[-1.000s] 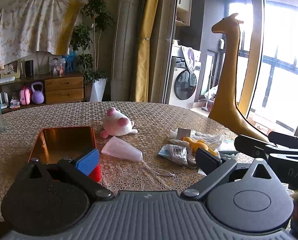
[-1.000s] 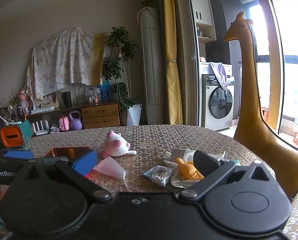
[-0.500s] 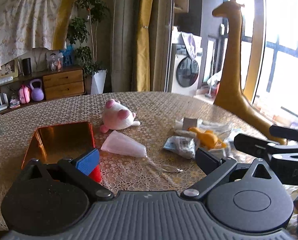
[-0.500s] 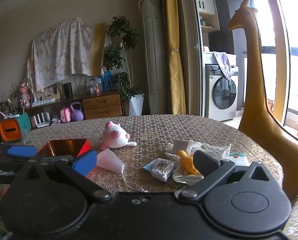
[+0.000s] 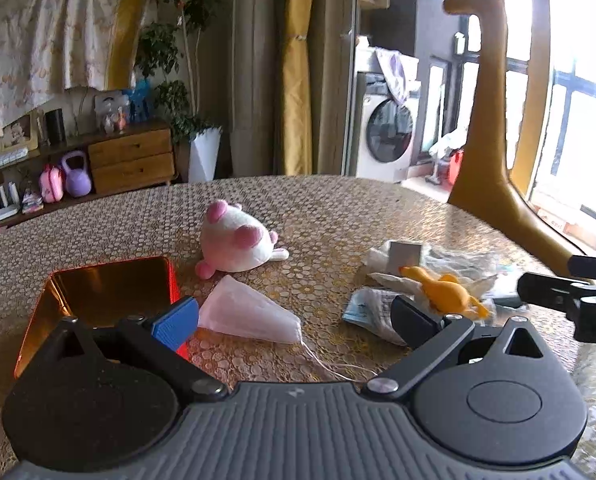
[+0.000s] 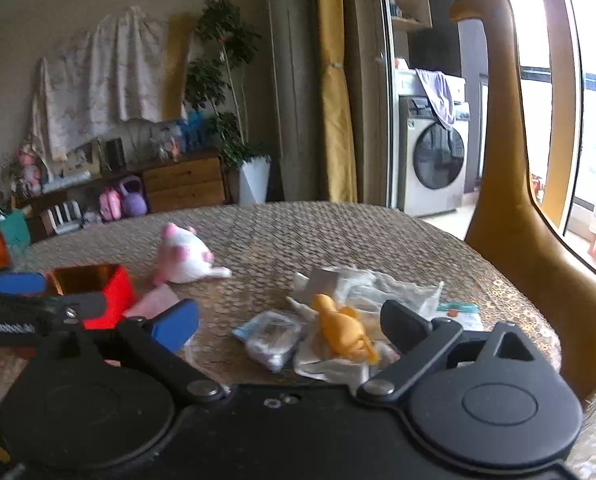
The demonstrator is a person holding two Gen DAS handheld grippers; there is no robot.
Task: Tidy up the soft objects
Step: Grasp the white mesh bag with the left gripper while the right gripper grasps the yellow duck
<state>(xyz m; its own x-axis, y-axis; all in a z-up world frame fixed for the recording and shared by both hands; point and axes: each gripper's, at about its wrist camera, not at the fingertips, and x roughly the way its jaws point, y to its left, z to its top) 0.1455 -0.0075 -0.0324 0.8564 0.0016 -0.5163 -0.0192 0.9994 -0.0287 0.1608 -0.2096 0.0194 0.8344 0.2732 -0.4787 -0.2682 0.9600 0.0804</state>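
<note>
- Black left gripper (image 5: pixel 294 314) low in the left wrist view, jaws wide apart, nothing held; pink face mask (image 5: pixel 250 316) on the desk (image 5: pixel 338 216) between the fingertips.
- Black right gripper (image 6: pixel 290 326) low in the right wrist view, jaws wide but closing, nothing gripped; yellow duck toy (image 6: pixel 342 330) and wrapped packet (image 6: pixel 270 338) lying between them.
- Just left of the mask, open red tin (image 5: pixel 106 292).
- Farther up at frame centre, pink-and-white plush (image 5: pixel 236 242) on its side.
</note>
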